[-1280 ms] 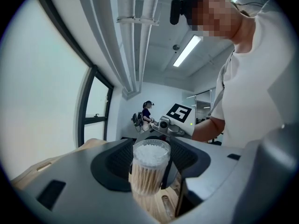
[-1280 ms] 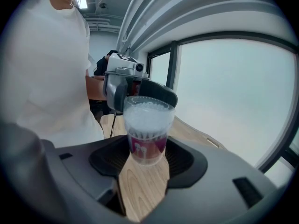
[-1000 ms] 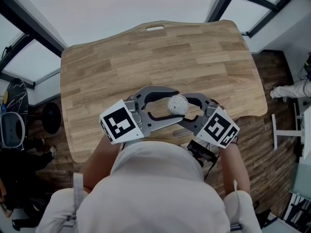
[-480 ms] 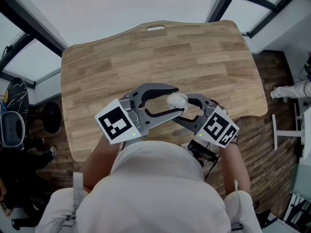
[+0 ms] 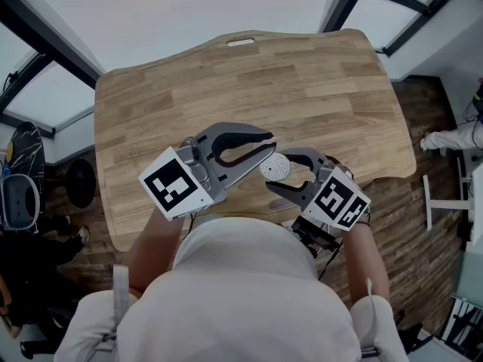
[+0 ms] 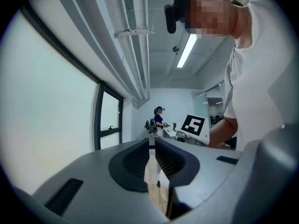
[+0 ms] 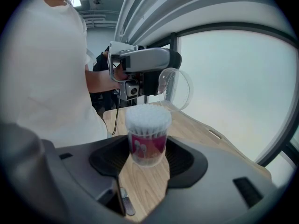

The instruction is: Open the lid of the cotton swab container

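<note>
Closing left hand-held gripper on lifted lid

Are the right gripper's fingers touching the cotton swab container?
Touching. The right gripper view shows both fingers pressing the container's sides, holding it above the table.

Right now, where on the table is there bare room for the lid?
Most of the wooden table is bare: from the grippers to the far handle slot, and both sides. Crowded only near the front edge: left gripper, jaws just closed further on the lid, and right gripper holding the cotton swab container.
</note>
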Motion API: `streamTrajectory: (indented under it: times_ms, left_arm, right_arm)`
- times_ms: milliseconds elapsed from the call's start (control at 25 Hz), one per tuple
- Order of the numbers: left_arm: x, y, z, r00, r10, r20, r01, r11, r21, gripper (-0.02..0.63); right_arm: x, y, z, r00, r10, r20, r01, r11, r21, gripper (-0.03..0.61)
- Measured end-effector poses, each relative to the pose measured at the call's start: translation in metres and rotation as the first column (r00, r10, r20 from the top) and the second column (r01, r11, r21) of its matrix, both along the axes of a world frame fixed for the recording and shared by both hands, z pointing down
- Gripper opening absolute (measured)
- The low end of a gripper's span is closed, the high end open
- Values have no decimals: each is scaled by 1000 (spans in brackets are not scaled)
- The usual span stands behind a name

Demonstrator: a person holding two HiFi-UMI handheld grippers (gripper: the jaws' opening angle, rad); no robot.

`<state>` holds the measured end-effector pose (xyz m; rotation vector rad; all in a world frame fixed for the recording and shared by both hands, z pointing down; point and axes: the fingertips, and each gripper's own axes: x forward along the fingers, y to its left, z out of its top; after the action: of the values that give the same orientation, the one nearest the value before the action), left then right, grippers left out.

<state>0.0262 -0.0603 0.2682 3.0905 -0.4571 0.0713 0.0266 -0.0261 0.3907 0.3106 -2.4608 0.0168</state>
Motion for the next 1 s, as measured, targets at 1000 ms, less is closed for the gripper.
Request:
streamTrajectory:
  times_ms: [1000]
  left_arm:
    - [-17, -41, 56, 986, -110, 129, 120, 990, -72, 37]
  right_arm:
    - [-18, 7, -14, 997, -45, 65, 44, 999, 15, 250]
